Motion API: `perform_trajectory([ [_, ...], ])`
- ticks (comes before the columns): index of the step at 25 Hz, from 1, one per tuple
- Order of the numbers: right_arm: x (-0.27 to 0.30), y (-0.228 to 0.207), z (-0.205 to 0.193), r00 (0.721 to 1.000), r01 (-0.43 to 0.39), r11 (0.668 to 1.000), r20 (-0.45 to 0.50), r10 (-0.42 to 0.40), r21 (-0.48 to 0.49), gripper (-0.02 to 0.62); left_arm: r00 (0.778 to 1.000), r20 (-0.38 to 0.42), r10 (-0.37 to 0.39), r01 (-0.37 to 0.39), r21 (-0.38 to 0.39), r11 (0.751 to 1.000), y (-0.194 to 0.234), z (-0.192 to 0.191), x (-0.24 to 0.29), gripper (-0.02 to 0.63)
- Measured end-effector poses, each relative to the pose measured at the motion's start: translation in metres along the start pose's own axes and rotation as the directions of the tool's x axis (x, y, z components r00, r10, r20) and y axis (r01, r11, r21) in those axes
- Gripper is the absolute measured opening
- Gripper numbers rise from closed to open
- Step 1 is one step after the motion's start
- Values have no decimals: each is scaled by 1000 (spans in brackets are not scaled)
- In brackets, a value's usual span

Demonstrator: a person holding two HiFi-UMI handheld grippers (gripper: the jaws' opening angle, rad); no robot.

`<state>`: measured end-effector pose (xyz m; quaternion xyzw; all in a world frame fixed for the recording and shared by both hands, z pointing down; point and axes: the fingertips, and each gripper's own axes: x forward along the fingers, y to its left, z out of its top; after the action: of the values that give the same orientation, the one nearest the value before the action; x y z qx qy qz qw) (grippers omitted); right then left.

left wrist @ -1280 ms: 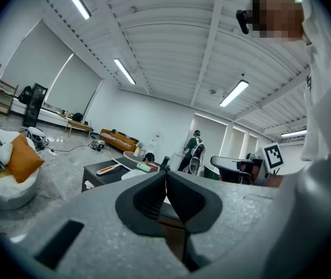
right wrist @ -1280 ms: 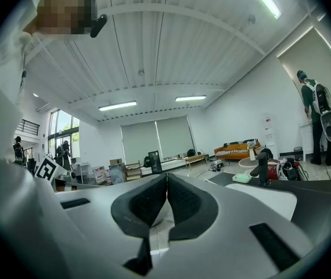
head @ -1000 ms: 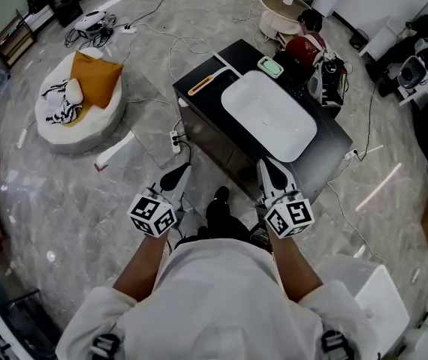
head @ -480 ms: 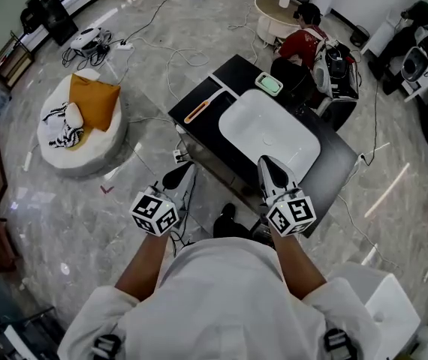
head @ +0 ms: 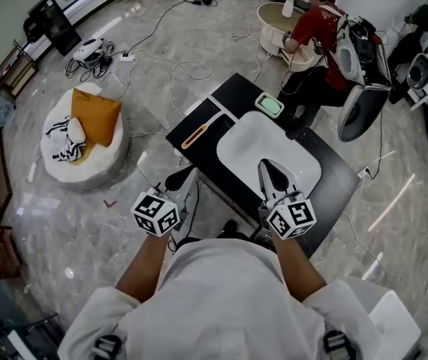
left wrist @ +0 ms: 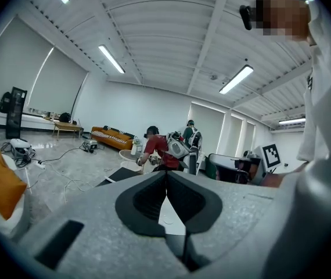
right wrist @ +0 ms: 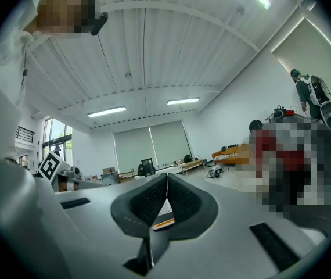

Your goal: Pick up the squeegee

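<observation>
Both grippers are clenched tip to tip with nothing gripped. The left gripper (head: 179, 178) is seen by the near edge of the black table (head: 221, 107), and the right gripper (head: 272, 172) is seen over the glossy white rounded basin (head: 251, 137). The squeegee (head: 196, 136) — a slim orange bar — is laid flat on the table's left strip, beside the basin and apart from both grippers. Open grey marble floor (head: 64, 223) is seen left of the table.

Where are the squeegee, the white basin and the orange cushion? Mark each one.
squeegee (head: 195, 136), head view, middle of its orange strip.
white basin (head: 250, 141), head view, bare inner surface.
orange cushion (head: 94, 116), head view, centre of its top face.
</observation>
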<state>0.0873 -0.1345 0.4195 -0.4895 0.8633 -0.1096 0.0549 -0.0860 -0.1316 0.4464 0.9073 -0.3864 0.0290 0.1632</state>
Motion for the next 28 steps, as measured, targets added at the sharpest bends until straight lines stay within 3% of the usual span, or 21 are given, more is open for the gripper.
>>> perform_trajectory([
  [10, 17, -40, -5, 999, 41, 998, 6, -41, 40, 15, 998, -63, 0, 1, 22, 1000, 40, 12, 50, 17],
  [16, 26, -62, -20, 995, 95, 994, -13, -94, 60, 15, 991, -129, -36, 41, 37, 998, 68, 11, 86, 17],
  [25, 59, -84, -26, 978, 205, 977, -42, -203, 56, 15, 941, -306, -144, 161, 30, 987, 115, 2, 141, 23],
  [28, 68, -91, -29, 970, 239, 969, -53, -237, 57, 15, 915, -367, -166, 189, 27, 982, 133, -3, 158, 64],
])
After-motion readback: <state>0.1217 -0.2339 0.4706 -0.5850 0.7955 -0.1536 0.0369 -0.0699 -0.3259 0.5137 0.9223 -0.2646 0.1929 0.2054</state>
